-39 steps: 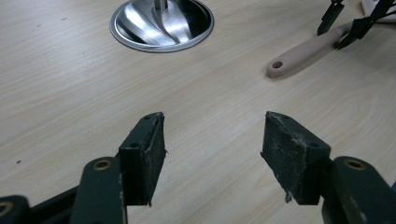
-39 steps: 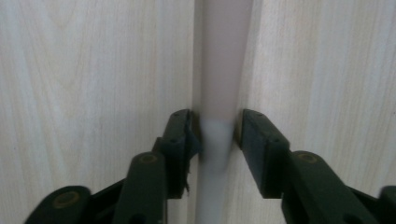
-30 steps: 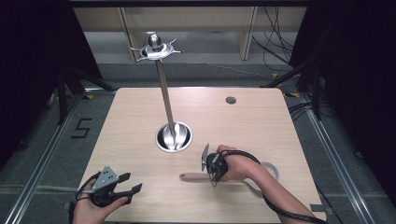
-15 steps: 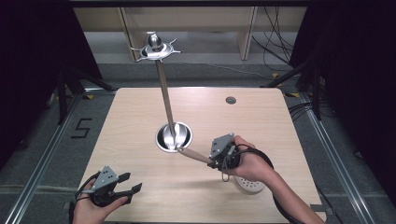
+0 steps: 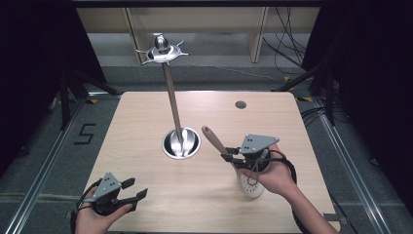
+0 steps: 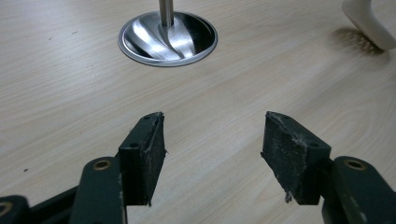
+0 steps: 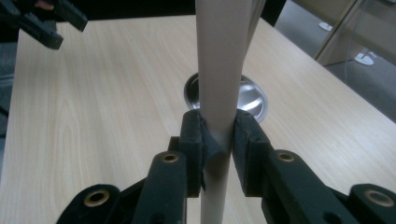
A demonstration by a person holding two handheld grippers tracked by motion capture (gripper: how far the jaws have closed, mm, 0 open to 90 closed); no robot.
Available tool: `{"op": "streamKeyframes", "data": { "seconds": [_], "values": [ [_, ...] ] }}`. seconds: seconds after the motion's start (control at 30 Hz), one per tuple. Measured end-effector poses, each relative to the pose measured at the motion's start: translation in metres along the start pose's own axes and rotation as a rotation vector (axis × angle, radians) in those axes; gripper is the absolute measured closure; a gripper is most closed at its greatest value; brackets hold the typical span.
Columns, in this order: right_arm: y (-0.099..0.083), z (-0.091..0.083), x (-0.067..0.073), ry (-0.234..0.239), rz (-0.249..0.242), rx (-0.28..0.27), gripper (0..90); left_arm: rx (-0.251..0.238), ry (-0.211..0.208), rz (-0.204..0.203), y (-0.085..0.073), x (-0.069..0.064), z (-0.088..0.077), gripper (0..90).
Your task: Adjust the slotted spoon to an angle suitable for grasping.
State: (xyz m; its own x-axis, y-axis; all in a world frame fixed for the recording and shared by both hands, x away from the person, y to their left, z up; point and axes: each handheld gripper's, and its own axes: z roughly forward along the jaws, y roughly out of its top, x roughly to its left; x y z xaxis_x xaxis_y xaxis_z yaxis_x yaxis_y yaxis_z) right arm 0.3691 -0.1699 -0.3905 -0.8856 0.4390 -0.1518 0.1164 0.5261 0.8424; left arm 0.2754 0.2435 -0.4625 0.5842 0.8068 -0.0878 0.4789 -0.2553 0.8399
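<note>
Spatula now lifted, handle upward

The left gripper rests at the lower left of the high view, jaws spread wide. The right gripper sits right of centre, jaws clamped tight, its forearm entering from the lower right.

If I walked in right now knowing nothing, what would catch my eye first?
Probably the tall metal stand rising from its round shiny base mid-table, with hooks spread at the top. Next, the right gripper at the table's right, clamped on the wooden handle of a white slotted utensil lifted at a slant. The left gripper waits open at the near left corner.
</note>
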Motion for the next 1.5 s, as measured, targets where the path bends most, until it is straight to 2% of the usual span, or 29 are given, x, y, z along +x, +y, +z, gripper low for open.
{"op": "streamKeyframes", "data": {
  "seconds": [0.03,0.1,0.13,0.27,0.33,0.43,0.47,0.53,0.57,0.73,0.77,0.87,0.9,0.93,0.97,1.0,1.07,1.1,1.13,1.17,1.23,1.27,1.3,1.37,1.4,1.43,1.47,1.5],
  "values": [
    [-0.001,-0.002,0.000,-0.008,0.009,-0.013,75.9,-0.002,0.000,-0.006,0.000,0.000,0.000,38.0],
    [-0.001,-0.003,-0.001,-0.016,0.015,-0.030,75.8,-0.002,0.000,0.009,0.000,0.000,0.000,38.0],
    [-0.003,-0.007,-0.002,-0.042,0.044,-0.060,75.8,-0.001,0.000,0.012,0.000,0.000,0.000,38.0],
    [-0.004,-0.010,-0.003,-0.050,0.066,-0.101,75.9,-0.006,-0.007,0.020,0.001,0.001,0.000,38.0],
    [-0.005,-0.014,-0.005,-0.053,0.092,-0.130,75.9,-0.008,-0.004,0.000,0.001,0.000,0.001,38.0],
    [-0.005,-0.016,-0.007,-0.059,0.107,-0.152,75.8,-0.013,-0.005,0.003,0.001,0.000,0.000,38.0],
    [-0.005,-0.018,-0.007,-0.067,0.125,-0.187,75.8,-0.016,-0.002,-0.003,0.001,0.000,0.000,38.0],
    [-0.005,-0.020,-0.008,-0.052,0.120,-0.179,75.8,-0.020,-0.001,-0.003,0.001,0.000,0.000,38.0],
    [-0.004,-0.022,-0.009,-0.073,0.133,-0.208,75.9,-0.022,0.001,-0.003,0.001,0.000,0.000,38.0],
    [0.000,-0.027,-0.009,-0.082,0.143,-0.246,75.9,-0.033,0.009,0.001,0.002,-0.001,-0.002,38.2],
    [0.002,-0.029,-0.012,-0.096,0.128,-0.248,75.9,-0.049,0.003,0.003,0.003,-0.001,-0.002,38.2],
    [0.005,-0.029,-0.013,-0.098,0.143,-0.264,75.9,-0.075,0.004,-0.002,0.006,-0.003,-0.003,38.1],
    [0.005,-0.029,-0.013,-0.098,0.143,-0.264,75.9,-0.081,0.005,0.007,0.007,-0.003,-0.003,38.1],
    [0.007,-0.029,-0.012,-0.124,0.157,-0.270,75.9,-0.105,0.002,0.027,0.013,-0.004,-0.004,37.9],
    [0.008,-0.029,-0.013,-0.129,0.150,-0.268,75.9,-0.120,0.004,0.016,0.016,-0.006,-0.005,37.8],
    [0.010,-0.029,-0.011,-0.141,0.161,-0.267,75.9,-0.137,0.001,0.029,0.021,-0.007,-0.006,37.7],
    [0.012,-0.028,-0.011,-0.133,0.162,-0.273,75.8,-0.153,0.001,0.030,0.027,-0.009,-0.006,37.6],
    [0.013,-0.028,-0.009,-0.137,0.176,-0.273,75.8,-0.170,-0.007,0.053,0.033,-0.010,-0.006,37.6],
    [0.017,-0.028,-0.006,-0.158,0.185,-0.274,75.8,-0.184,-0.007,0.064,0.040,-0.012,-0.006,37.6],
    [0.019,-0.028,-0.005,-0.167,0.192,-0.275,75.8,-0.216,-0.017,0.075,0.055,-0.015,-0.005,37.7],
    [0.023,-0.026,-0.003,-0.181,0.195,-0.289,75.8,-0.245,-0.029,0.088,0.072,-0.020,-0.002,37.7],
    [0.023,-0.026,-0.003,-0.181,0.195,-0.289,75.8,-0.245,-0.029,0.088,0.072,-0.020,-0.002,38.0],
    [0.027,-0.024,0.000,-0.204,0.199,-0.288,75.8,-0.269,-0.049,0.095,0.088,-0.025,0.003,38.3],
    [0.030,-0.022,0.002,-0.201,0.196,-0.286,75.8,-0.291,-0.071,0.104,0.103,-0.032,0.008,39.0],
    [0.030,-0.022,0.002,-0.201,0.196,-0.286,75.8,-0.291,-0.071,0.104,0.103,-0.032,0.008,39.3],
    [0.031,-0.021,0.002,-0.208,0.173,-0.292,75.8,-0.302,-0.083,0.110,0.110,-0.036,0.011,39.3],
    [0.033,-0.019,0.005,-0.208,0.187,-0.290,75.8,-0.320,-0.109,0.126,0.125,-0.044,0.015,39.9],
    [0.034,-0.017,0.006,-0.206,0.199,-0.290,75.8,-0.329,-0.121,0.130,0.132,-0.048,0.018,40.3]
  ]
}}
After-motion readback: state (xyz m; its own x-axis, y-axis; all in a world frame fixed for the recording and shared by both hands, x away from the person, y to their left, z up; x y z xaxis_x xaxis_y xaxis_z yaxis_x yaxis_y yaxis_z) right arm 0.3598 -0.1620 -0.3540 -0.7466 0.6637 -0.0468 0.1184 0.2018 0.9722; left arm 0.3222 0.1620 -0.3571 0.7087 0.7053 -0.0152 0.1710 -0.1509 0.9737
